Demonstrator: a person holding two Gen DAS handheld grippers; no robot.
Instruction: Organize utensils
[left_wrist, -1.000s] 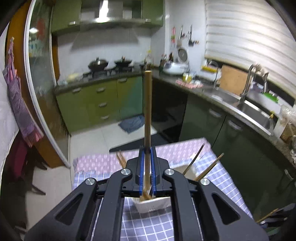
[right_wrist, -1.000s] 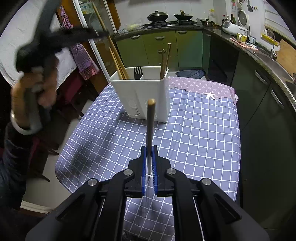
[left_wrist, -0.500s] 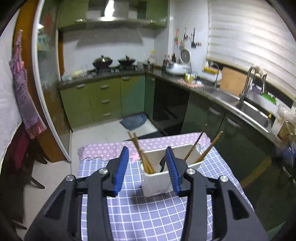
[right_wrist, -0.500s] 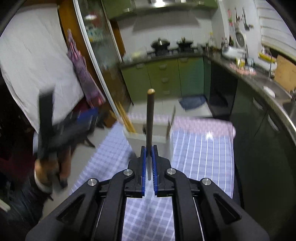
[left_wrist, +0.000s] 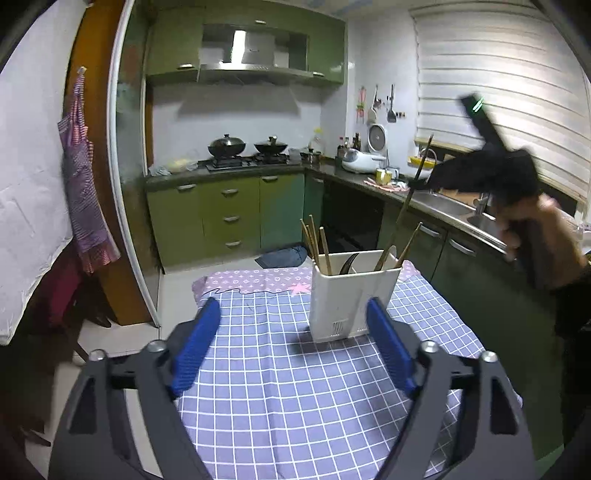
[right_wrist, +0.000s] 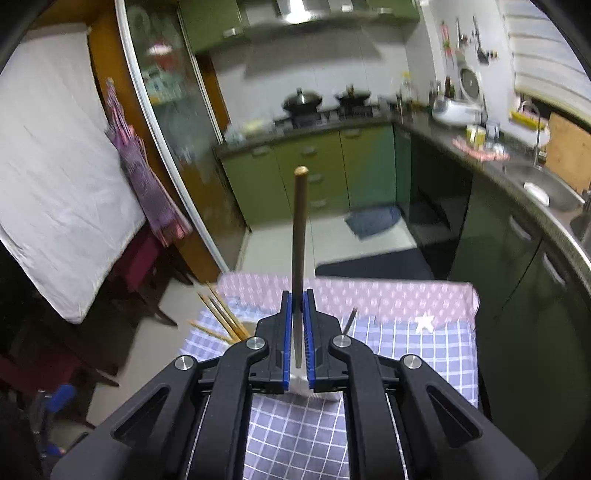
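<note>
A white utensil holder (left_wrist: 351, 293) stands on the blue checked tablecloth (left_wrist: 295, 387), with wooden chopsticks (left_wrist: 314, 240) in its left part and more utensils (left_wrist: 406, 243) on the right. My left gripper (left_wrist: 293, 343) is open and empty, drawn back in front of the holder. My right gripper (right_wrist: 298, 332) is shut on a dark wooden-handled utensil (right_wrist: 299, 229), held upright above the holder (right_wrist: 314, 393), which its jaws mostly hide. Chopsticks (right_wrist: 221, 317) stick out at the left. The right gripper also shows in the left wrist view (left_wrist: 480, 173), raised above the holder's right side.
The table's far end has a pink patterned cloth (left_wrist: 258, 277). Green kitchen cabinets (left_wrist: 229, 218), a stove with pots (left_wrist: 247, 147) and a sink counter (left_wrist: 454, 210) lie beyond. A chair (right_wrist: 140, 266) and a white sheet (right_wrist: 55, 177) stand at the left.
My left gripper let go of its wooden utensil into the holder, opened wide and drew back. My right gripper rose and moved over the holder with its utensil.
</note>
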